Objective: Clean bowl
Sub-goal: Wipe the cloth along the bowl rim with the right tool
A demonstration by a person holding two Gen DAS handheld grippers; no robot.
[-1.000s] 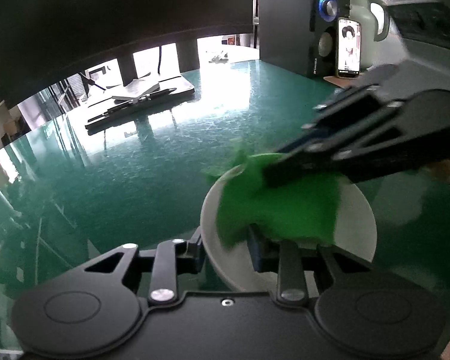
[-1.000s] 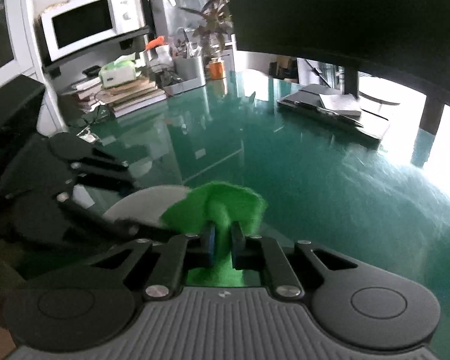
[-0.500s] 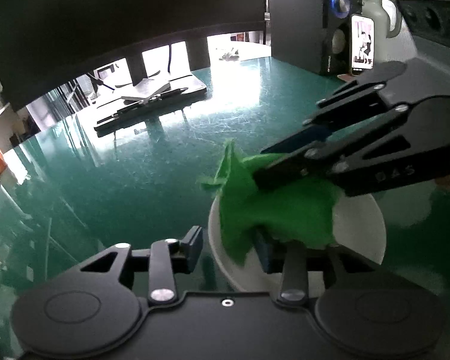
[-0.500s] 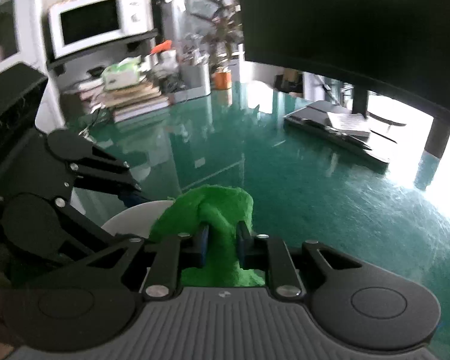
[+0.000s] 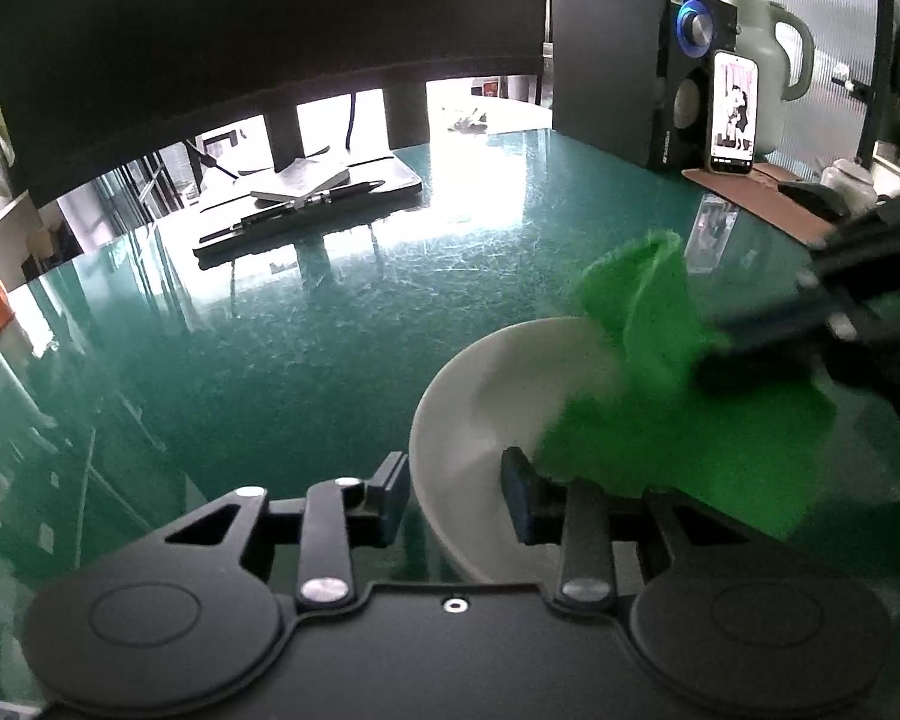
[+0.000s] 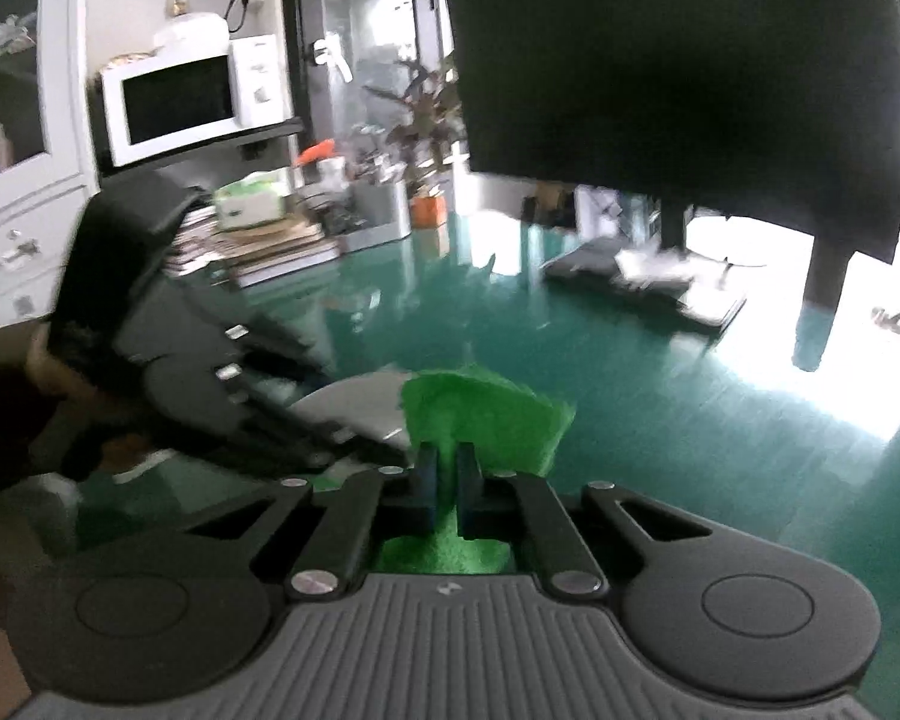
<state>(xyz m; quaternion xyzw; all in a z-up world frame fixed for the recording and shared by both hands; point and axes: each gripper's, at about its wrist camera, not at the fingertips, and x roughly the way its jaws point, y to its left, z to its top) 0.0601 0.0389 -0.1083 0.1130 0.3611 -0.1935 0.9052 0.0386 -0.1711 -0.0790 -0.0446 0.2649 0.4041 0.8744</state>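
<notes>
Pinching the bowl [image 5: 486, 396] rim with my left gripper [image 5: 455, 495] keeps it steady on the green table [image 5: 306, 324], one finger inside, one outside. My right gripper [image 6: 444, 483] stays out; clamped on the cloth [image 6: 480, 414], it wipes the far side.

A glossy green tabletop [image 5: 330, 324] mirrors bright daylight beneath a dark monitor [image 5: 258, 42], with a black speaker [image 5: 636, 66] and lit phone [image 5: 733, 114] on one side, and a white microwave [image 6: 186, 102], stacked books [image 6: 264, 246] and what looks like a potted plant [image 6: 426, 120] opposite.
</notes>
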